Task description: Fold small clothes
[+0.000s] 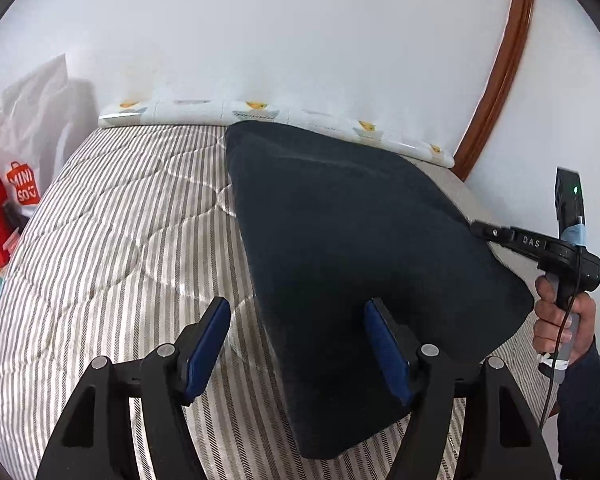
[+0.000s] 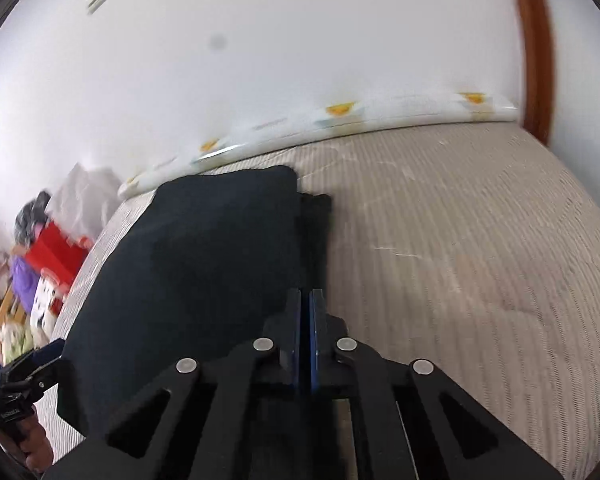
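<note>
Left wrist view: our left gripper stands with its jaws wide apart, nothing between the blue pads. The dark cloth lies flat on the striped mattress, just ahead of the gripper and to its right; the right pad overlaps the cloth's near edge, the left pad sits over bare mattress. Whether the pad touches the fabric, we cannot tell. The cloth looks folded, with a thick near corner below the right finger. Far right of the gripper, our right hand holds the right gripper, whose tip meets the cloth's right edge. Ahead, along the white wall, lies a patterned pad; far left stands a white bag beside red packaging. Right wrist view (some motion blur): the right gripper has its jaws pressed together, with dark fabric at the tips; it appears to pinch the edge of the cloth, though the contact is partly hidden. The cloth spreads ahead and left of this gripper; bare mattress lies to its right. Low at far left, the left gripper shows beside the cloth's edge.
</note>
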